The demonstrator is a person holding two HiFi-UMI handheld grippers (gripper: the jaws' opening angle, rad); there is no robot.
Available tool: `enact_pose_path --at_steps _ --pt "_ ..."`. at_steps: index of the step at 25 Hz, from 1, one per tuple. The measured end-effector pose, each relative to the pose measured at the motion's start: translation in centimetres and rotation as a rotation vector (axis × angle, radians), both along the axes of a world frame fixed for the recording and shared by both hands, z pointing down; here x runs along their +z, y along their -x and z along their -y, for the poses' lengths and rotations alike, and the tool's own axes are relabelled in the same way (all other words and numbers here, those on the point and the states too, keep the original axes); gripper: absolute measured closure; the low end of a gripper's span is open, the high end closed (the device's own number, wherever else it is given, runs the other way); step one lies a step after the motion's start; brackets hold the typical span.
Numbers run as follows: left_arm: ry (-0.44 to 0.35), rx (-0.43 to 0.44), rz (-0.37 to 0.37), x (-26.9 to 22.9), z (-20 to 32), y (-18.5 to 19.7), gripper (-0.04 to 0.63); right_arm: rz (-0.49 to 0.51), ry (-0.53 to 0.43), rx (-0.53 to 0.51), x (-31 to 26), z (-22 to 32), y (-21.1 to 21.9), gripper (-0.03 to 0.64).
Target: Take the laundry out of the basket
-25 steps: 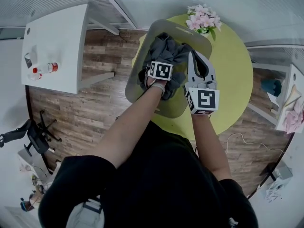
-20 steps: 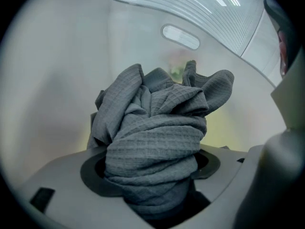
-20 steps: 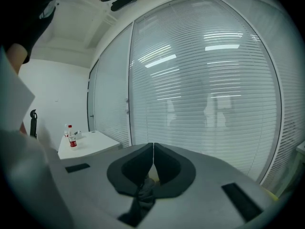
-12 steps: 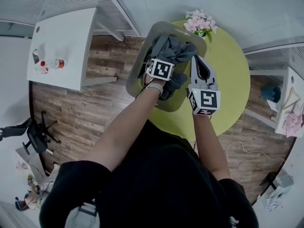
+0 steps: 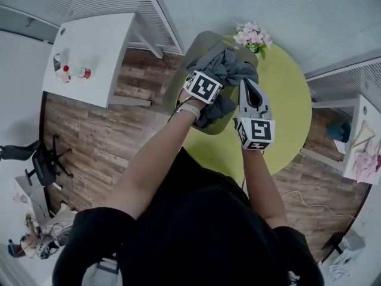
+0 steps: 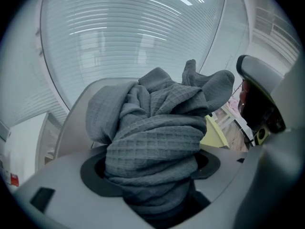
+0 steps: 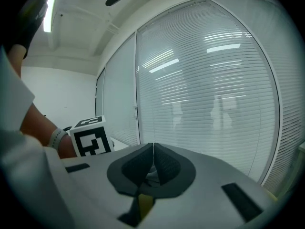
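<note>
The left claw [image 6: 151, 175] pinched a thick bunch of gray laundry [image 6: 157, 128], which sat bundled over the gray basket [image 5: 201, 40] on the round green table [image 5: 283, 100]. The right claw [image 7: 151, 163] was pressed together and empty, just beside the basket.

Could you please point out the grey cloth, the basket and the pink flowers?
grey cloth [image 6: 157, 128], left gripper view, bunched middle fold.
basket [image 5: 196, 51], head view, bare upper-left wall.
pink flowers [image 5: 252, 34], head view, blossom cluster.
</note>
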State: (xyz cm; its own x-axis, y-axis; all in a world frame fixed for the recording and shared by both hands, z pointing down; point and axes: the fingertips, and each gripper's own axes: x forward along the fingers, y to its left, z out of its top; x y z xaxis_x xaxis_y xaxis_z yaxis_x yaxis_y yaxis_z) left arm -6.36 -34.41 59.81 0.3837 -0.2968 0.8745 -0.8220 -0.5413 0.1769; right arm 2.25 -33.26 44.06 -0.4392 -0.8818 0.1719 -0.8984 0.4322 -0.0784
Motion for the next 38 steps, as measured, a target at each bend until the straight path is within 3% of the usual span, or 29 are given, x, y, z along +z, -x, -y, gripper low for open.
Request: enact_pose_path --at_steps 2,6,11,20,27,31,38 --pt "0.002 0.042 0.003 -1.2 -0.4 -0.3 0.207 0.001 -0.008 -0.009 -0.4 -0.5 -0.1 0.594" --pt "-0.075 0.142 0.030 -4.7 -0.2 -0.7 0.207 0.002 -0.030 -0.018 -1.7 -1.6 -0.8 0.594" --pt "-0.079 0.231 0.047 -7.8 -1.4 -1.1 0.207 0.017 -0.077 -0.020 -4.5 -2.7 -2.1 0.594" --pt "-0.132 0.334 0.037 -13.6 -4.0 -3.0 0.207 0.040 -0.141 -0.027 -8.4 -5.1 -3.8 0.594" --pt "-0.153 0.379 0.030 -16.5 -7.2 -4.5 0.207 0.047 -0.189 -0.039 -10.6 -8.0 -5.1 0.594" --pt "-0.160 0.398 0.072 -17.5 -9.4 -4.6 0.207 0.054 -0.209 -0.059 -11.4 -10.0 -5.4 0.594" --pt "-0.160 0.404 0.050 -18.3 -13.5 -4.2 0.207 0.030 -0.232 -0.096 -12.6 -14.2 -4.6 0.594"
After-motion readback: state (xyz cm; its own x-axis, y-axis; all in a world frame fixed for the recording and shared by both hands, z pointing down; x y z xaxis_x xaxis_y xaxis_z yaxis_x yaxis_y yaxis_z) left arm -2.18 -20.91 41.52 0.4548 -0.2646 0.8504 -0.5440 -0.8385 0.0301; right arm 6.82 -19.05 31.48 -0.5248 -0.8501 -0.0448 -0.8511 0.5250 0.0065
